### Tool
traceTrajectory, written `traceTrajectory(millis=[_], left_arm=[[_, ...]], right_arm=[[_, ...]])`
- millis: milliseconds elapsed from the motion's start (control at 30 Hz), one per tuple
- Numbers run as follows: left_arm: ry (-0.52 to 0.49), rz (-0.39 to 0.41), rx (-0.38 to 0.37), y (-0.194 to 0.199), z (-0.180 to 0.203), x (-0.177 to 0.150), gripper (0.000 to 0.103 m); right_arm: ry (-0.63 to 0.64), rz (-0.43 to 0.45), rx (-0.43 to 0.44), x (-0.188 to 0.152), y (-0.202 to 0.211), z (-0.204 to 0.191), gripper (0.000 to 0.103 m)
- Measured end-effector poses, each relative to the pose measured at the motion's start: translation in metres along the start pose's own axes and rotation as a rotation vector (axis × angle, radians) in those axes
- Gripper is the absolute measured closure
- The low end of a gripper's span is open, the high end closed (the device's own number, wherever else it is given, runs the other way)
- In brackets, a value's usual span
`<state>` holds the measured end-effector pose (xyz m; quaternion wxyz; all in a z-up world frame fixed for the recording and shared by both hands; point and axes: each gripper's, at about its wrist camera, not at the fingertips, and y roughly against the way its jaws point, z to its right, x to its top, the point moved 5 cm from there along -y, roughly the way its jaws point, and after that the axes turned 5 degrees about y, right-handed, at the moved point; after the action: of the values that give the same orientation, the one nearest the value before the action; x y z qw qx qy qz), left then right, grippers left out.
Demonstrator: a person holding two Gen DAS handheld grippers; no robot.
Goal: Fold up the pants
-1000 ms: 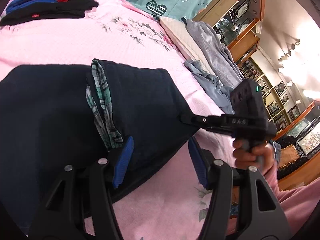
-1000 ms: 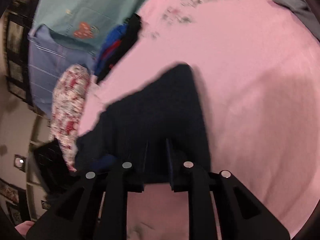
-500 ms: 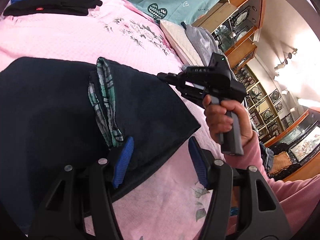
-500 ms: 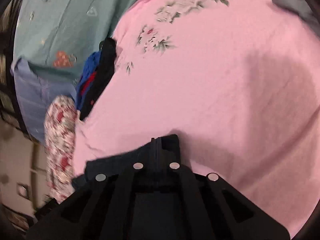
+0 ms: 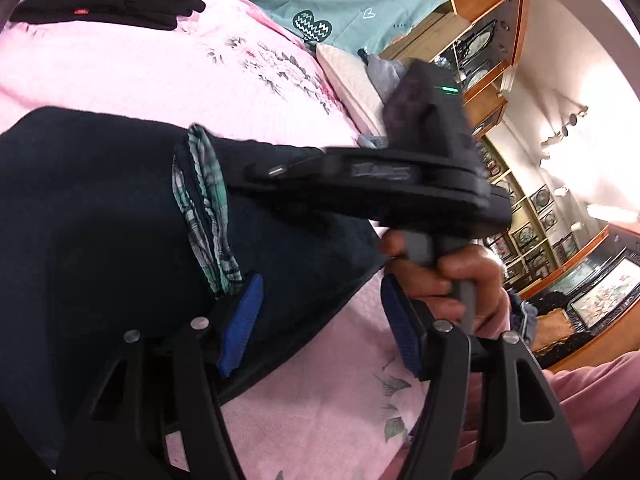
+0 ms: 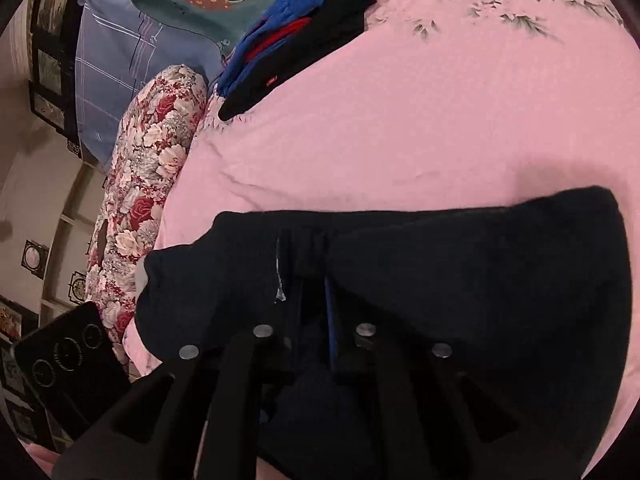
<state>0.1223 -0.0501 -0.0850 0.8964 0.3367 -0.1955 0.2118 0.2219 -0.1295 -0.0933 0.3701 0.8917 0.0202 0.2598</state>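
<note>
Dark navy pants (image 5: 88,216) lie on the pink bedspread (image 5: 132,76), with a green plaid lining (image 5: 208,216) showing at a fold. My left gripper (image 5: 320,316) is open and empty, its blue pads over the pants' near edge. My right gripper (image 6: 312,280) is shut on a fold of the pants (image 6: 460,280) and holds it above the bed. The right gripper's body (image 5: 384,184) crosses the left wrist view, held by a hand (image 5: 448,280).
A stack of folded black, blue and red clothes (image 5: 108,0) lies at the far side of the bed, also in the right wrist view (image 6: 296,40). Pillows (image 6: 152,168) line the head. Grey clothes (image 5: 384,72) and wooden cabinets (image 5: 480,40) stand to the right.
My right gripper has closed on the pants edge and carried it up and across over the pants, toward the left gripper. The left gripper has stayed open in place.
</note>
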Motion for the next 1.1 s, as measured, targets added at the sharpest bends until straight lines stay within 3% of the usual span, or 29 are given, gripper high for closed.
traceTrajectory(millis=[167, 233, 333, 367, 467, 567, 633, 733, 833, 967, 1100], left_arm=[[0.005, 0.001, -0.015, 0.000, 0.001, 0.001, 0.036], [0.001, -0.003, -0.011, -0.001, 0.001, 0.000, 0.036], [-0.095, -0.015, 0.078, -0.008, 0.013, -0.004, 0.033], [-0.124, -0.008, 0.094, -0.009, 0.018, -0.006, 0.026], [-0.194, 0.002, 0.153, -0.012, 0.027, -0.009, 0.023], [-0.227, 0.005, 0.198, -0.014, 0.031, -0.010, 0.023], [-0.242, 0.007, 0.225, -0.015, 0.032, -0.011, 0.022], [-0.256, 0.021, 0.254, -0.012, 0.034, -0.012, 0.012], [-0.243, 0.045, 0.265, -0.008, 0.033, -0.010, 0.010], [-0.183, 0.080, 0.257, 0.009, 0.028, -0.006, 0.009], [-0.147, 0.236, 0.323, 0.077, 0.014, 0.004, 0.004]], right_arm=[[0.079, 0.055, 0.001, -0.021, 0.041, -0.029, 0.083], [0.106, 0.052, -0.028, -0.035, 0.049, -0.032, 0.072], [0.121, 0.051, -0.100, -0.056, 0.048, -0.018, 0.056], [0.081, 0.061, -0.073, -0.058, 0.048, -0.009, 0.056], [0.053, 0.126, -0.010, -0.059, 0.063, -0.003, 0.056], [0.070, 0.209, -0.016, -0.058, 0.074, -0.001, 0.043], [0.046, 0.246, -0.065, -0.057, 0.075, 0.009, 0.042], [0.010, 0.243, -0.026, -0.055, 0.073, 0.014, 0.041], [0.032, 0.238, -0.008, -0.055, 0.072, 0.010, 0.031], [0.062, 0.226, -0.020, -0.055, 0.070, 0.004, 0.028], [0.069, 0.231, -0.024, -0.057, 0.070, 0.003, 0.027]])
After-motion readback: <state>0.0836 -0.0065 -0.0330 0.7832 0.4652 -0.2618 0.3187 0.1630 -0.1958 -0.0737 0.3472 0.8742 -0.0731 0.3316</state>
